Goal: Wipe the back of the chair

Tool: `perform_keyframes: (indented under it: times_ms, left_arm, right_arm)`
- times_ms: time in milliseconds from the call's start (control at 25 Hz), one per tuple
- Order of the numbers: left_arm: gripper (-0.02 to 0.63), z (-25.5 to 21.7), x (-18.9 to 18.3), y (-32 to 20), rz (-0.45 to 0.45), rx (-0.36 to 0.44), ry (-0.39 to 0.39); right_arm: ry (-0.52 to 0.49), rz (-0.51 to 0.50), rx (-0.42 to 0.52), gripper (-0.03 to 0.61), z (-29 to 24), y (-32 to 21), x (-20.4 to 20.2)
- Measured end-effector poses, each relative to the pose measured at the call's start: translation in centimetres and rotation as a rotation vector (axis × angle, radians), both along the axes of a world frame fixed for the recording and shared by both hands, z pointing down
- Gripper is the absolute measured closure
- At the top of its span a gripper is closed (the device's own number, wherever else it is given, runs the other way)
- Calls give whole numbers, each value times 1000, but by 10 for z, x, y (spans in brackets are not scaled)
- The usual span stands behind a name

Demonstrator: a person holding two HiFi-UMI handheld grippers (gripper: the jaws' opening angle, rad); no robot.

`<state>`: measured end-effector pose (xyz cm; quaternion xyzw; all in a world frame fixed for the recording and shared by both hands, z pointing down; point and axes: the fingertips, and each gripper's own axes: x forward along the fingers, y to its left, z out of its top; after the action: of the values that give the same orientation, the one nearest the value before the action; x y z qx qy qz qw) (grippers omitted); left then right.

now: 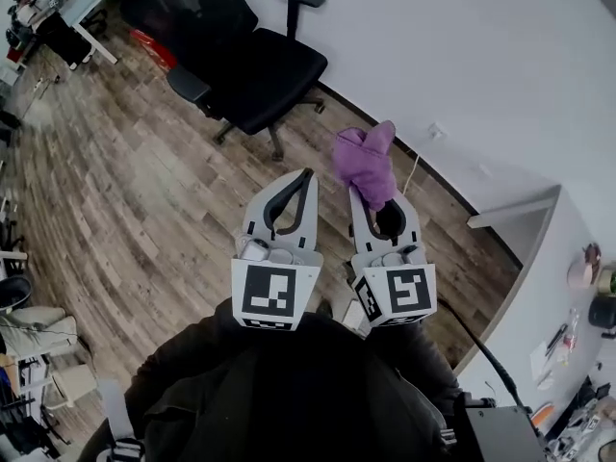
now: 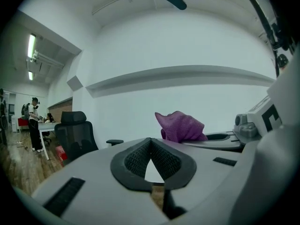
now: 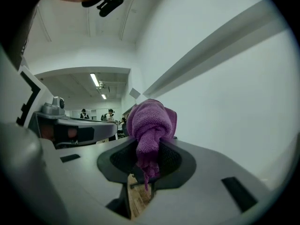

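Observation:
A black office chair (image 1: 252, 64) stands on the wood floor ahead of me, its seat toward the white wall; it also appears far off at the left as the chair (image 2: 75, 136). My right gripper (image 1: 372, 196) is shut on a bunched purple cloth (image 1: 367, 162), which sticks up past the fingertips. In the right gripper view the cloth (image 3: 151, 123) fills the jaws of that gripper (image 3: 149, 143). My left gripper (image 1: 307, 175) is held beside it, shut with nothing in it, its tips meeting in the left gripper view (image 2: 151, 140). Both are well short of the chair.
A white wall (image 1: 462, 56) runs along the right, with a socket and cable (image 1: 420, 158) low on it. A desk with small items (image 1: 577, 354) is at the right, and more desks (image 1: 77, 3) at the far left. People stand far down the room (image 2: 33, 123).

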<state>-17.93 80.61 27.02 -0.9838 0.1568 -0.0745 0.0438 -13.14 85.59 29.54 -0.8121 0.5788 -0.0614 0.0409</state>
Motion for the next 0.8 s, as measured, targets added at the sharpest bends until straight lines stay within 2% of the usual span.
perform_keyframes:
  times_ms: [200,360,480,800]
  left_arm:
    - [611,-10,44,-94,-12,-32,27]
    - [611,-15,64,-155,-42,-57,46]
    - [611,-15,77,-186,-59,-77,51]
    - [610,-8,118,-247,-97,-72,45]
  right_arm:
    - [-12,-8,-18,482,-8,-88,41]
    - [6,-44,-31,482,-18,-148,62]
    - [3,-50,-28,482,-23,-178,78]
    - [16,-104,7,482,-30,-246,123]
